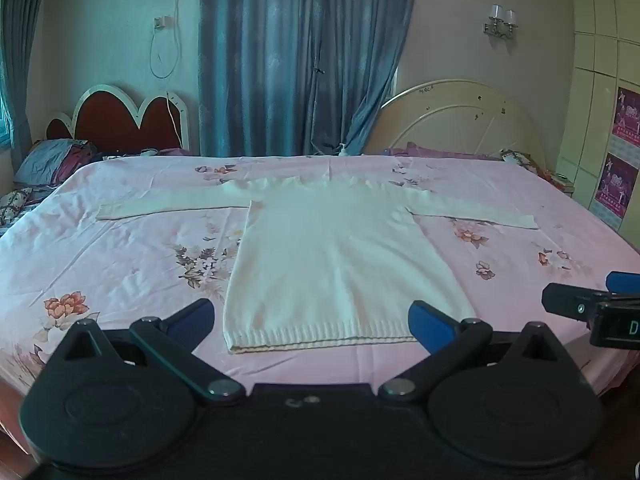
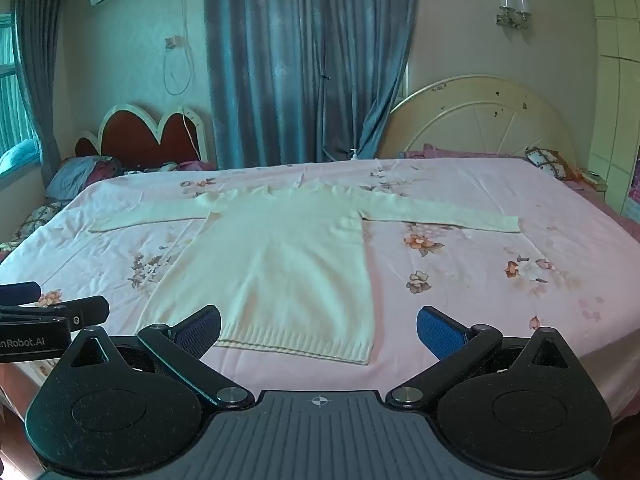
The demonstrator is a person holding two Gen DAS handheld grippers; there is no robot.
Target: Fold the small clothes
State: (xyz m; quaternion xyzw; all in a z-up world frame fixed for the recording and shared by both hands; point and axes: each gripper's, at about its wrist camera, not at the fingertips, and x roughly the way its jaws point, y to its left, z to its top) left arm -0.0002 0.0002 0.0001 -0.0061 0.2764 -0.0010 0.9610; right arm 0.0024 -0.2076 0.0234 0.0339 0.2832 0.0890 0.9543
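Observation:
A white knitted long-sleeved sweater (image 1: 336, 256) (image 2: 276, 264) lies flat on the pink flowered bedsheet (image 1: 120, 264) (image 2: 500, 304), both sleeves spread out sideways and the ribbed hem nearest me. My left gripper (image 1: 316, 320) hovers open over the near edge of the bed, its blue pads either side of the hem and apart from it. My right gripper (image 2: 320, 330) is also open, just short of the hem, with nothing between its fingers. Each gripper shows at the edge of the other's view.
Pillows (image 1: 52, 160) and a red headboard (image 1: 128, 120) sit at the far left, a cream headboard (image 2: 484, 120) at the far right. Blue curtains (image 1: 304, 56) hang behind the bed. A wardrobe (image 1: 600, 92) stands to the right. The bed's near edge drops to the floor.

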